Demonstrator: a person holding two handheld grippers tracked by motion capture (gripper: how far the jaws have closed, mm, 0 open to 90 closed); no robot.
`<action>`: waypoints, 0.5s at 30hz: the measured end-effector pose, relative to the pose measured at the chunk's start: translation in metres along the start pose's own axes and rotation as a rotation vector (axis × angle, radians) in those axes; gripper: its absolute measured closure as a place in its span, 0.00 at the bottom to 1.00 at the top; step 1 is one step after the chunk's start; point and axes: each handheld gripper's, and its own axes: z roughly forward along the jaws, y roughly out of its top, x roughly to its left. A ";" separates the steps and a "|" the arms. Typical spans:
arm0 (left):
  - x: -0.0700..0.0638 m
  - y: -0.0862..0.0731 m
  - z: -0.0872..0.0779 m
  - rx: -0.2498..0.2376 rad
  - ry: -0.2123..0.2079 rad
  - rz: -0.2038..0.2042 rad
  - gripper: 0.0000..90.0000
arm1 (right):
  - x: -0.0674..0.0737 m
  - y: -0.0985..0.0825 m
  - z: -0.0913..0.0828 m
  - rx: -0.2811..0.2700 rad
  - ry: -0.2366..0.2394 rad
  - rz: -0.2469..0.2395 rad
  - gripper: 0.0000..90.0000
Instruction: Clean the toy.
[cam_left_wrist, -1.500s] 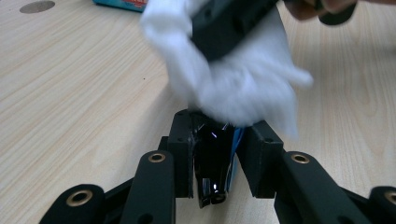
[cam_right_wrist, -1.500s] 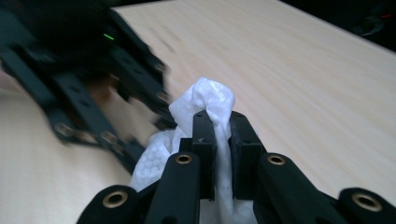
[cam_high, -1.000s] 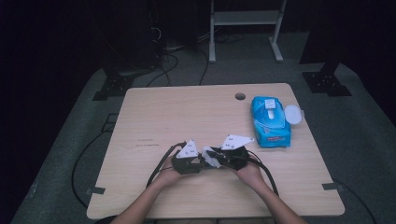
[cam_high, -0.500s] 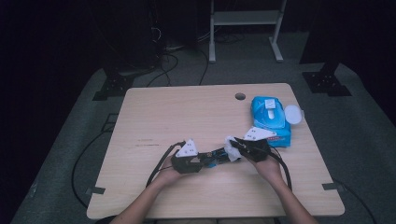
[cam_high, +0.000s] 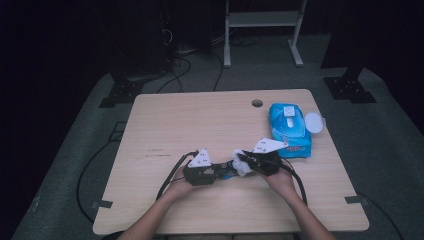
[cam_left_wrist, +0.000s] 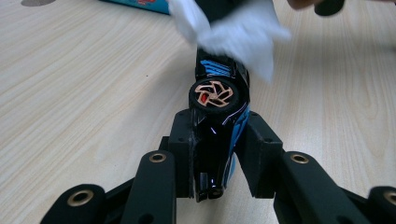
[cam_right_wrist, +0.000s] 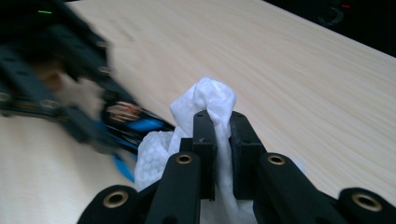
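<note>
Wooden worktop (cam_high: 200, 125), toy car wiped mid-front.
Left hand-held gripper (cam_left_wrist: 219, 154) clamps the black-and-blue toy car (cam_left_wrist: 219, 93); right hand-held gripper (cam_right_wrist: 218, 140), at its 3 o'clock, pinches a white wipe (cam_right_wrist: 205, 100) against it; wipes pack (cam_high: 289, 131) at 1 o'clock.

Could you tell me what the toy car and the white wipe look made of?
The toy car looks like glossy hard plastic or painted metal: its black-and-blue body shows sharp highlights. The white wipe seems soft nonwoven cloth or paper: matte, dimpled, crumpled between the jaws.
</note>
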 end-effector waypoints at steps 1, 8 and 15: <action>0.000 0.000 0.000 0.004 0.002 0.000 0.75 | -0.012 -0.005 -0.007 -0.001 -0.040 0.027 0.92; 0.001 0.000 0.000 0.004 0.003 -0.003 0.75 | -0.032 -0.015 -0.016 0.000 -0.067 0.093 0.92; 0.001 0.000 -0.002 0.004 0.008 -0.007 0.75 | -0.027 -0.013 -0.014 -0.004 -0.074 0.092 0.92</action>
